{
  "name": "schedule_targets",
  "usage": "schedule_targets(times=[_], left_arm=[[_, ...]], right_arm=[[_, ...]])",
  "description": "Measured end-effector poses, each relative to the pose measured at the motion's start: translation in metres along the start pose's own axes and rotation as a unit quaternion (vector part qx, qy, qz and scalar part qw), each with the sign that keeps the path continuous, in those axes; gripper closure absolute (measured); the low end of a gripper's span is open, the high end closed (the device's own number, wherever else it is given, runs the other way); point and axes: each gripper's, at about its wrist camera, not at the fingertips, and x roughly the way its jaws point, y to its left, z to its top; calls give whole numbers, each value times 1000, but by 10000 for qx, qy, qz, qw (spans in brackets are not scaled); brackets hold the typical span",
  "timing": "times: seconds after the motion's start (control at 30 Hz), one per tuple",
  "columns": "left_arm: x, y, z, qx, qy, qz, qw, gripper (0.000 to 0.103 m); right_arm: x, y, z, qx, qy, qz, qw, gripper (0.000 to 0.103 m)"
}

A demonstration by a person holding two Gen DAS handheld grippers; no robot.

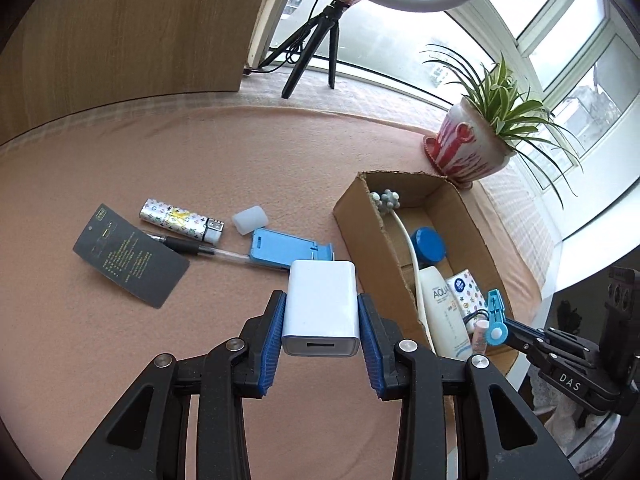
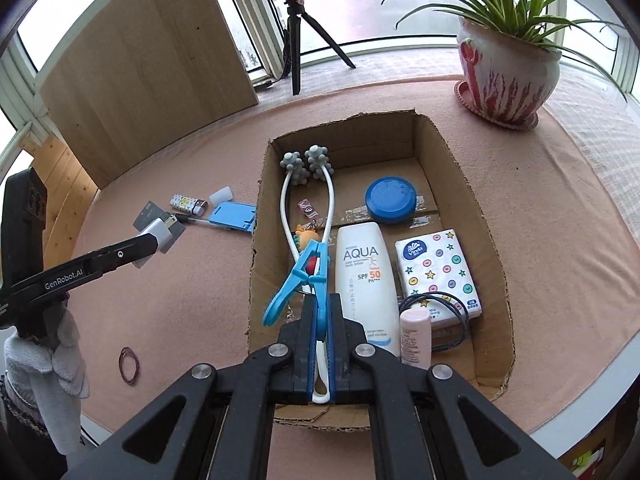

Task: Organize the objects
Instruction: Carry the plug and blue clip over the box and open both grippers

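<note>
My left gripper is shut on a white USB charger, held above the pink cloth left of the cardboard box. From the right wrist view the same charger shows in the left gripper. My right gripper is shut on a blue clothes peg, held over the near end of the box. In the left wrist view the peg sticks out of the right gripper. Inside the box lie a white massage roller, a blue round tin, a sunscreen tube, a tissue pack and a pink tube.
On the cloth left of the box lie a patterned lighter, a dark card, a pen, a blue phone stand and a white cap. A rubber band lies nearer. A potted plant, tripod and wooden board stand behind.
</note>
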Motion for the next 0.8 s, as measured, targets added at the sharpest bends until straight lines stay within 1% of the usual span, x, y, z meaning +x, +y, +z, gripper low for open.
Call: schedule_targets(times=[0.23, 0.33, 0.6, 0.77, 0.8], left_arm=[[37, -62, 18, 418, 102, -164, 9989, 65], [53, -81, 25, 497, 156, -190, 9985, 65], [84, -119, 46, 708, 129, -87, 9974, 65], [98, -131, 52, 651, 140, -31, 9978, 65], [100, -131, 53, 610, 148, -12, 9980, 57]], right_arm=[[-4, -30, 2, 162, -52, -104, 9998, 99], [-5, -36, 2, 162, -52, -80, 9998, 99], [-3, -48, 3, 69, -36, -8, 10000, 99], [-3, -53, 4, 11, -21, 45, 10000, 99], [-2, -54, 4, -5, -17, 48, 10000, 99]])
